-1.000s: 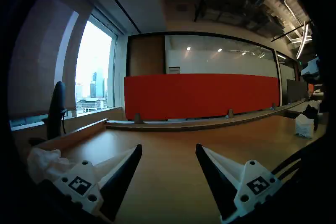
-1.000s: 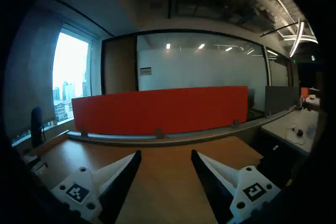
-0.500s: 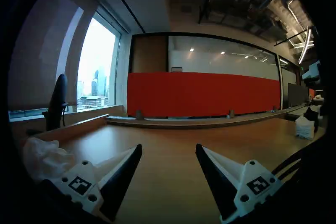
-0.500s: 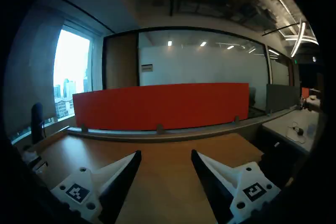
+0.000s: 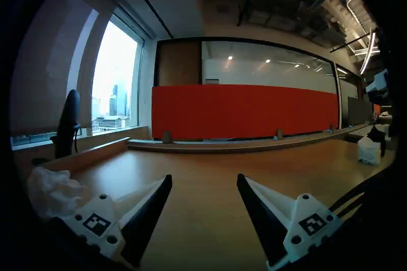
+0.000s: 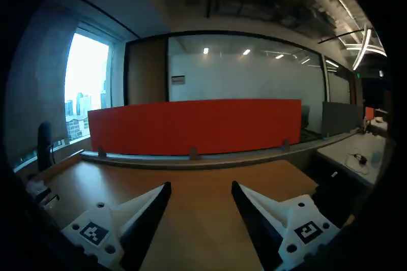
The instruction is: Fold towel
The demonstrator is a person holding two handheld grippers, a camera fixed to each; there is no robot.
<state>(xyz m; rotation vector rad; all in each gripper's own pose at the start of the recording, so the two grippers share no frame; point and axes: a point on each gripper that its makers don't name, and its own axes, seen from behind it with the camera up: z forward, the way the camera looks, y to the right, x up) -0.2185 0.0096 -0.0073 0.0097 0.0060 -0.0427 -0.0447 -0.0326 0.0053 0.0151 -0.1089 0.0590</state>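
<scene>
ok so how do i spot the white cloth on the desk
Start at the long red divider panel behind the wooden desk, then follow the desk toward the bright window. The crumpled white cloth lies at that end, in front of the dark chair. It is a rumpled heap, unlike the compact white bundle at the opposite end.

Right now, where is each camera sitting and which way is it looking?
Left gripper view: rides on the left gripper, low over the wooden desk, facing the red divider; its two open fingers show, with a crumpled white cloth at far left.
Right gripper view: rides on the right gripper, also low, facing the divider; its open fingers show.
Shared: desk, divider, window.
</scene>
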